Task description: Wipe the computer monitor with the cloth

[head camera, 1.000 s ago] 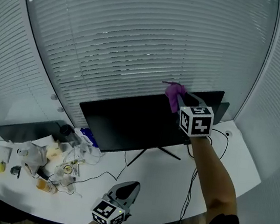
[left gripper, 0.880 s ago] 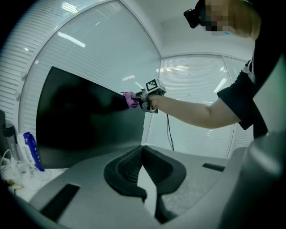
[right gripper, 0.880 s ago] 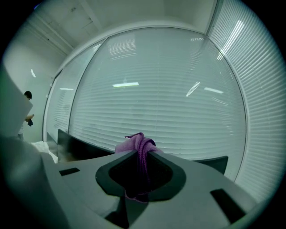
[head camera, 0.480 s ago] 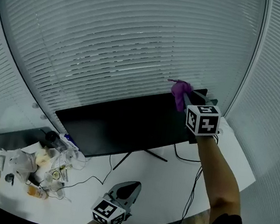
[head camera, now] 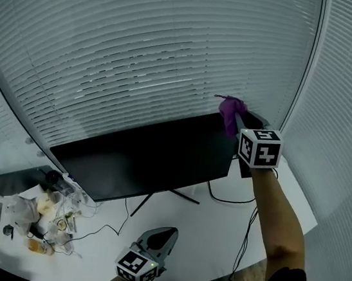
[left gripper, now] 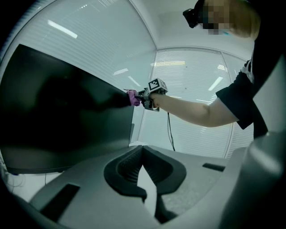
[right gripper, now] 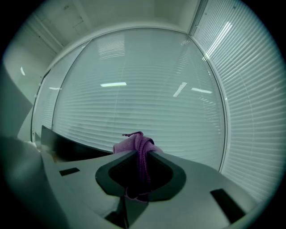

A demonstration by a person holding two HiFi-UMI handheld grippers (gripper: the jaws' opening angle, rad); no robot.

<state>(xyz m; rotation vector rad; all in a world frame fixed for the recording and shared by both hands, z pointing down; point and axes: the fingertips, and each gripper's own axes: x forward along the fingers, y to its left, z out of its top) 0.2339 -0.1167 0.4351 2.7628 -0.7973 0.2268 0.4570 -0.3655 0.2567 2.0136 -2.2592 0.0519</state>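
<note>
A wide black monitor (head camera: 155,153) stands on a thin stand on the white table (head camera: 214,239). My right gripper (head camera: 238,121) is at the monitor's top right corner, shut on a purple cloth (head camera: 232,111) that bunches out past its tips. In the right gripper view the cloth (right gripper: 136,147) is pinched between the jaws of the right gripper (right gripper: 142,154), with the monitor's edge (right gripper: 67,145) to the left. My left gripper (head camera: 162,235) hangs low near the table's front edge, shut and holding nothing. The left gripper view shows the left gripper (left gripper: 142,150), the dark screen (left gripper: 58,116) and the far cloth (left gripper: 132,97).
Closed blinds (head camera: 143,47) curve close behind the monitor. A heap of small clutter and wires (head camera: 42,212) lies at the table's left end, beside a second dark screen (head camera: 1,178). Black cables (head camera: 241,230) trail down at the right behind the outstretched arm.
My right gripper has carried the purple cloth rightward along the monitor's top edge to its right corner. The left gripper has stayed where it was.
</note>
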